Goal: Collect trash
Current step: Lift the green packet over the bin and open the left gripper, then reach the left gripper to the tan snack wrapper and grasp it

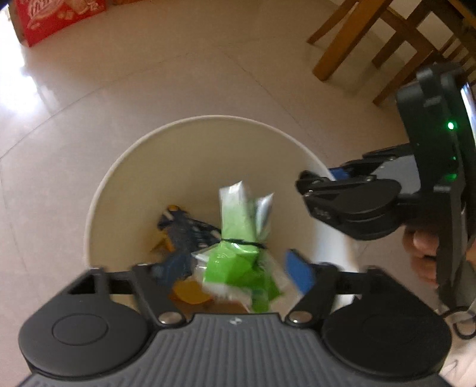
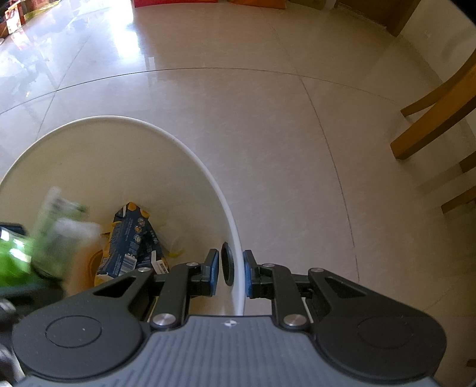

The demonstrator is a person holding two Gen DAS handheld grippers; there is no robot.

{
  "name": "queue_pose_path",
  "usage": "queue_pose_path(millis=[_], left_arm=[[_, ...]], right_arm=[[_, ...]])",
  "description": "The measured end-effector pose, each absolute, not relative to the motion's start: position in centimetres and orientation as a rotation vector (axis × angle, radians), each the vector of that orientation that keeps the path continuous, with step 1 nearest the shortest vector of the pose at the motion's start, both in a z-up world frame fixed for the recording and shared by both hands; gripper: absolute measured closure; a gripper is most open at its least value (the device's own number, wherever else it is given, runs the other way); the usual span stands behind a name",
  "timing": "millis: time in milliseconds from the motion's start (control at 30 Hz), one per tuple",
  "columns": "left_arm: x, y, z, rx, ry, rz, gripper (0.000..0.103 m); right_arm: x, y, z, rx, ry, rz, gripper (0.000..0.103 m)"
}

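Note:
A white round trash bin stands on the tiled floor below both grippers. My left gripper hangs open over the bin's mouth. A green and silver snack wrapper shows blurred between its blue pads, loose above the trash inside. In the right wrist view the same wrapper is a green smear at the left. My right gripper is shut on the bin's rim, one pad inside the wall and one outside. The left wrist view shows that gripper at the bin's right edge. A dark blue snack bag lies in the bin.
Wooden chair legs stand at the far right, also wooden chair legs in the right wrist view. A red carton sits on the floor at the far left. A person's hand grips the right gripper's handle. Glossy beige tiles surround the bin.

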State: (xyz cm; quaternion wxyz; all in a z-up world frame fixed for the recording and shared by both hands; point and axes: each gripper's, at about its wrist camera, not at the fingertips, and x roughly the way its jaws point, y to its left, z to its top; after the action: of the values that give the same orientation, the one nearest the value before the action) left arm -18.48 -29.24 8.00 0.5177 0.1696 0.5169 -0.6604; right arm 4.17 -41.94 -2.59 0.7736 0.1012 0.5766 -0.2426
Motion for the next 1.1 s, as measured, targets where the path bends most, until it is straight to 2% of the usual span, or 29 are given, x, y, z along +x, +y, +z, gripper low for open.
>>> queue_pose_path(millis=[667, 833, 933, 1100], left_arm=[[-15.5, -24.0, 10.3, 0.390, 1.124, -1.518, 0.016], [-13.5, -21.2, 11.0, 0.355, 1.059, -1.467, 0.011], [-11.8, -19.3, 10.7, 0.341, 0.990, -1.399, 0.010], [-8.7, -17.6, 7.7, 0.289, 1.010, -1.272, 0.009]], right_arm=[[4.3, -41.5, -2.7, 0.203, 1.252, -0.536, 0.083], [4.3, -41.7, -2.7, 0.201, 1.253, -0.535, 0.083], [4.3, -41.5, -2.6, 0.197, 1.253, -0.537, 0.083], [4.4, -41.4, -2.8, 0.187, 1.254, -0.542, 0.083]])
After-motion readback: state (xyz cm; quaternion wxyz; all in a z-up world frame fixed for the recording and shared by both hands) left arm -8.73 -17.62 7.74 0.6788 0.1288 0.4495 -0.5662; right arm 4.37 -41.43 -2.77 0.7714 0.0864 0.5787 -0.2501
